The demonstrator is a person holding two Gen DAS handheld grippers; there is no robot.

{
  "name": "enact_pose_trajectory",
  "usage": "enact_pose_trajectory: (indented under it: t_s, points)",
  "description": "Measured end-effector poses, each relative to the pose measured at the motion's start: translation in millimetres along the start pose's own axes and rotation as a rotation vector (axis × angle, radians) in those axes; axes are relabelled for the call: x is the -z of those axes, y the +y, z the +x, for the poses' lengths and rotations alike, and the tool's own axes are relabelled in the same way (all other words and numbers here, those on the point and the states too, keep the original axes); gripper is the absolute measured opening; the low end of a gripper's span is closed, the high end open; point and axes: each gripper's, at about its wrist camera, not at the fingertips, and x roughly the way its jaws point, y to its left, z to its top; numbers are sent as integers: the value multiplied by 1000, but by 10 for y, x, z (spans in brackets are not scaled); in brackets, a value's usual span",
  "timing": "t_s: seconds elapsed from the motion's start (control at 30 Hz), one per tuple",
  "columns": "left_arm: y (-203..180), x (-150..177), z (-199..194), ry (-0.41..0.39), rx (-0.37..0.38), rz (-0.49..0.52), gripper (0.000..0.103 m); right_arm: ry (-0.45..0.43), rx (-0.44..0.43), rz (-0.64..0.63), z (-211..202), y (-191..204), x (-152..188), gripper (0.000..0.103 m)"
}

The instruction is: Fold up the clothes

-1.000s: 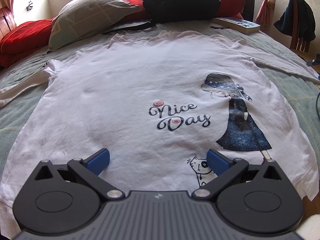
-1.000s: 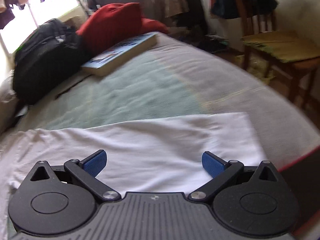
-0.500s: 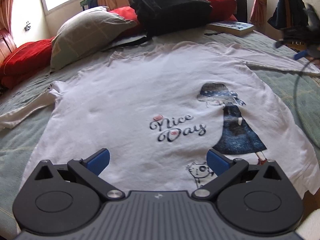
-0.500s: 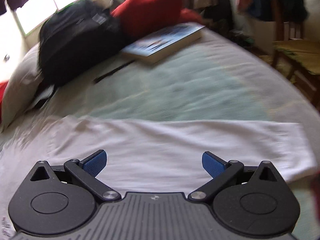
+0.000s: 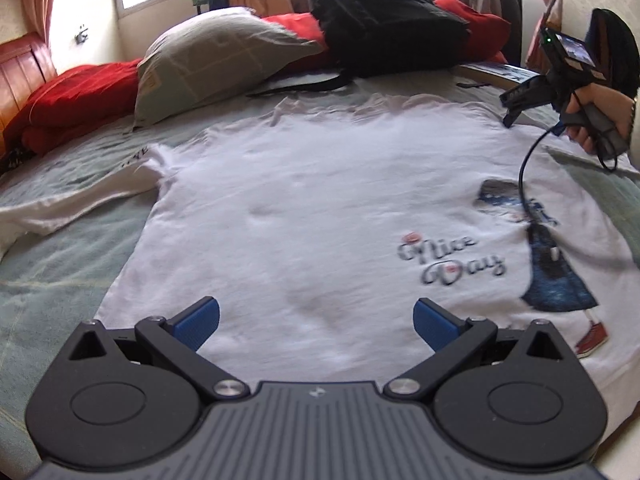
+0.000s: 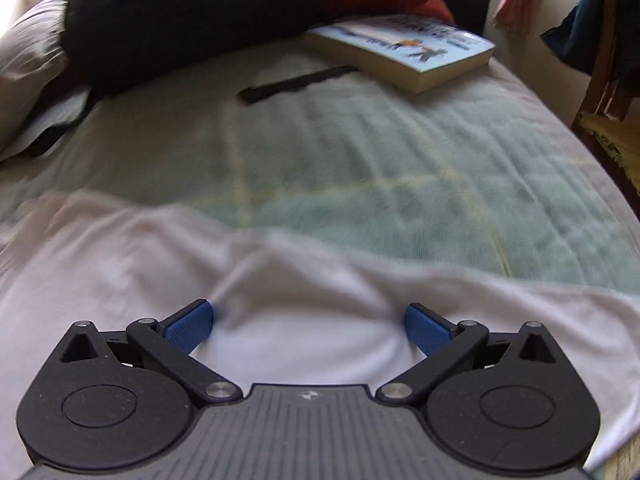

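A white long-sleeved shirt [image 5: 320,208] with a "Nice Day" print [image 5: 452,260] and a girl in a blue dress lies flat, front up, on the bed. My left gripper [image 5: 316,322] is open, hovering over the shirt's hem on the left half. In the left wrist view the right gripper [image 5: 516,110] is held by a hand over the far right shoulder. In the right wrist view my right gripper [image 6: 308,326] stands open low over the shirt's shoulder and sleeve [image 6: 280,280], with rumpled white cloth between its blue pads.
The bed has a pale green cover [image 6: 360,168]. At its head lie a grey pillow [image 5: 216,64], red bedding [image 5: 76,92], a black backpack [image 5: 380,20] and a thick book [image 6: 404,50]. A wooden chair [image 6: 604,92] with dark clothes stands at the right.
The left gripper has shifted left along the hem, so the print now sits to its right. The right gripper has moved left along the sleeve toward the shoulder and come down close to the cloth.
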Motion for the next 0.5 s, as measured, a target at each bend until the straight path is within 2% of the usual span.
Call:
enact_pose_trajectory:
  t_s: [0.13,0.2,0.27,0.37,0.5]
  points:
    - [154,62,90,19,-2,-31,102,-21,29,-8,122,8,-251,103]
    - [212,92,64,13,9,-48,102,-30,31,25,1,18,-276,103]
    - [247,111,45,9,7,-56,102,-64,-9,9,-227,124,-208,103]
    - [278,132,39,7,5,-61,102,-4,-74,-79,-413,410,-34,103]
    - [299,161,46,4,13,-72,102,52,-33,-161,-249,705,130,103]
